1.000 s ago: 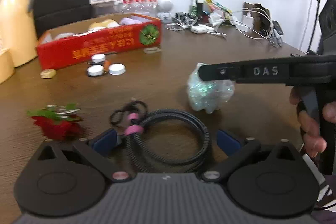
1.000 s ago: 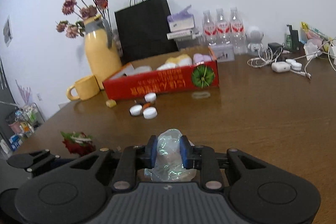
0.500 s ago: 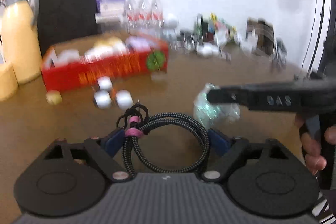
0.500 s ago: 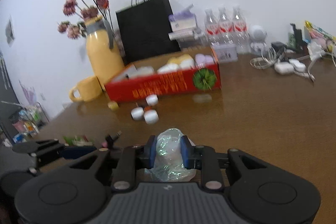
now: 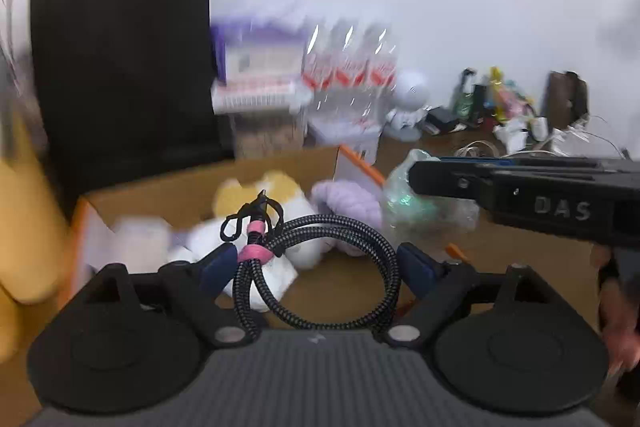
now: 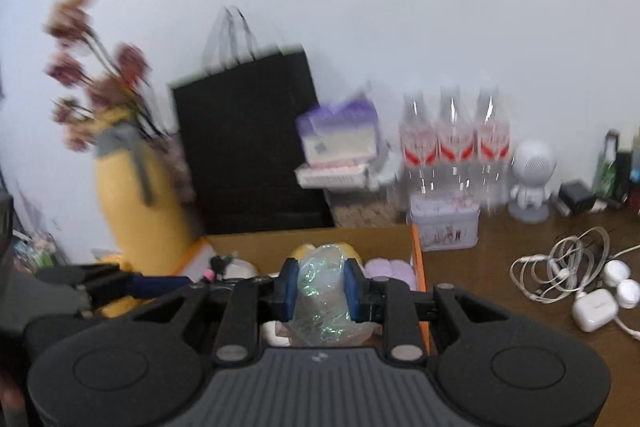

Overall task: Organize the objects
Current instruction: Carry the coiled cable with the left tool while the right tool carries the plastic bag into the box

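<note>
My left gripper [image 5: 316, 263] is shut on a coiled black braided cable [image 5: 320, 259] with a pink tie, held above the open cardboard box [image 5: 160, 195]. My right gripper [image 6: 320, 285] is shut on a crumpled clear plastic bag [image 6: 322, 291], also over the box [image 6: 312, 237]. In the left wrist view the right gripper [image 5: 520, 187] reaches in from the right with the bag [image 5: 416, 207]. In the right wrist view the left gripper [image 6: 152, 283] shows at the left. Yellow, white and purple soft items [image 5: 276, 191] lie inside the box.
A black paper bag [image 6: 248, 147] and a yellow jug with dried flowers [image 6: 136, 187] stand behind the box. Three water bottles [image 6: 452, 147], a tissue pack [image 6: 340, 131], a small tin [image 6: 444, 227], a white figurine [image 6: 532, 179] and white cables with earbud cases [image 6: 572, 275] are to the right.
Both grippers have risen from the table and moved forward to above the open box, carrying the cable and the plastic bag. The view is motion-blurred.
</note>
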